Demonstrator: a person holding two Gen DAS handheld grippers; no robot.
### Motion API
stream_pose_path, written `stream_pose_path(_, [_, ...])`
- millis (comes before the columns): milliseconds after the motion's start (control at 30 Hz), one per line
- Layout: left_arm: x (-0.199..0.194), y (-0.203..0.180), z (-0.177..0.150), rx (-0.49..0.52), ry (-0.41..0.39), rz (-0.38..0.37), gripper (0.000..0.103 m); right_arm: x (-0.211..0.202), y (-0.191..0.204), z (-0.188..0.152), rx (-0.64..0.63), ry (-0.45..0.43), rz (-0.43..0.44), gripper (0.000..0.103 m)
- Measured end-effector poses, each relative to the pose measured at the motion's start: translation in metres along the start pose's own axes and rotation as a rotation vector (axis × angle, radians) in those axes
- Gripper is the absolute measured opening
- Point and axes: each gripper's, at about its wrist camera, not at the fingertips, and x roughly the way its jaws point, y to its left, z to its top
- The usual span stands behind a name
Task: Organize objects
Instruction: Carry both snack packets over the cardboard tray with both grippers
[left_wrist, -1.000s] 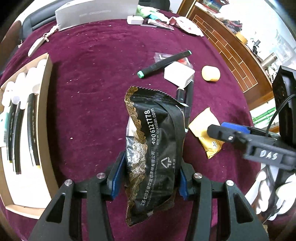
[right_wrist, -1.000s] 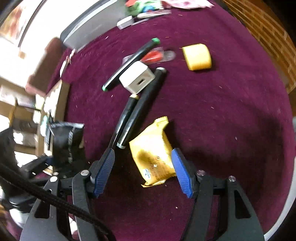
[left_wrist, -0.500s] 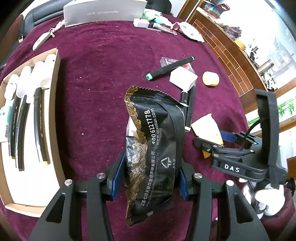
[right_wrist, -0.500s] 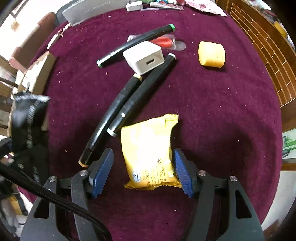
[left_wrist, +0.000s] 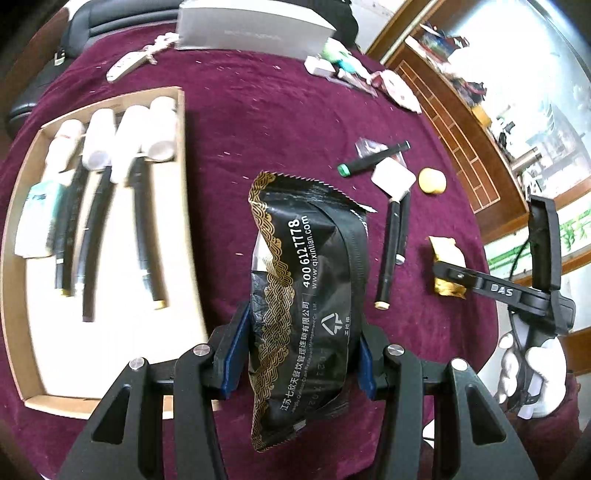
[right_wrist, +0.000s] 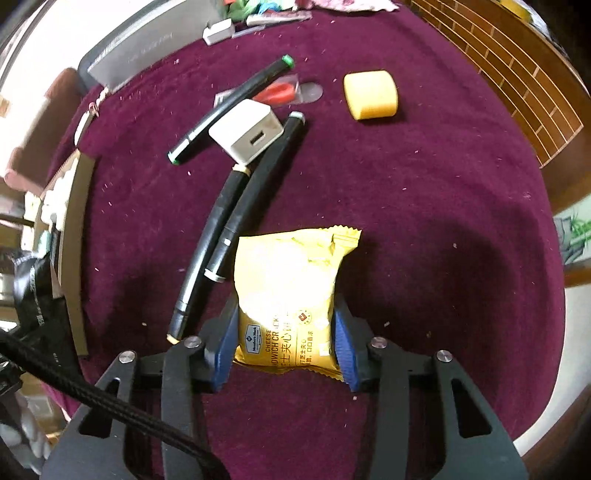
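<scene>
My left gripper (left_wrist: 297, 350) is shut on a black snack bag with gold trim (left_wrist: 306, 280) and holds it above the maroon cloth, just right of a cardboard tray (left_wrist: 188, 229). The tray holds several black markers (left_wrist: 142, 229) and white bottles (left_wrist: 160, 129). My right gripper (right_wrist: 284, 347) is shut on a yellow cracker packet (right_wrist: 288, 291) that lies on the cloth; it also shows in the left wrist view (left_wrist: 447, 266). Two black markers (right_wrist: 236, 218) lie just left of the packet.
A white charger cube (right_wrist: 247, 131), a green-capped marker (right_wrist: 229, 110), a red item in a clear wrapper (right_wrist: 284, 90) and a yellow block (right_wrist: 371, 94) lie farther out. A grey box (left_wrist: 251, 29) and small clutter (left_wrist: 332, 62) sit at the far edge. The table edge (right_wrist: 554, 369) curves at right.
My right gripper has moved onto the yellow packet and shut on it. My left gripper has carried the black bag left, nearer the tray.
</scene>
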Motion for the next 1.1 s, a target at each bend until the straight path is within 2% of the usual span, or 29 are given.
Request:
stream_pose_path(167, [-0.020,0.030,-0.003,-0.044,-0.031,0.008,0.044,-0.017,0.015,0.000,0.041,-0.021,0.094,0.044])
stream_pose_path(600, [-0.059,0.132,-0.016,-0.212,-0.090,0.091,0.044,-0.006,0.138,0.013,-0.073,0.034,0.303,0.045])
stream_pose_path(800, [-0.058,0.172,-0.024,-0.263,-0.062,0.113,0.044,0.011,0.196,0.011,-0.141,0.089,0.350,0.045])
stream_pose_path(1100, [-0.046,0.204,-0.028,-0.273,-0.017,0.130,0.044,0.041,0.272,-0.013,-0.252,0.190,0.385,0.045])
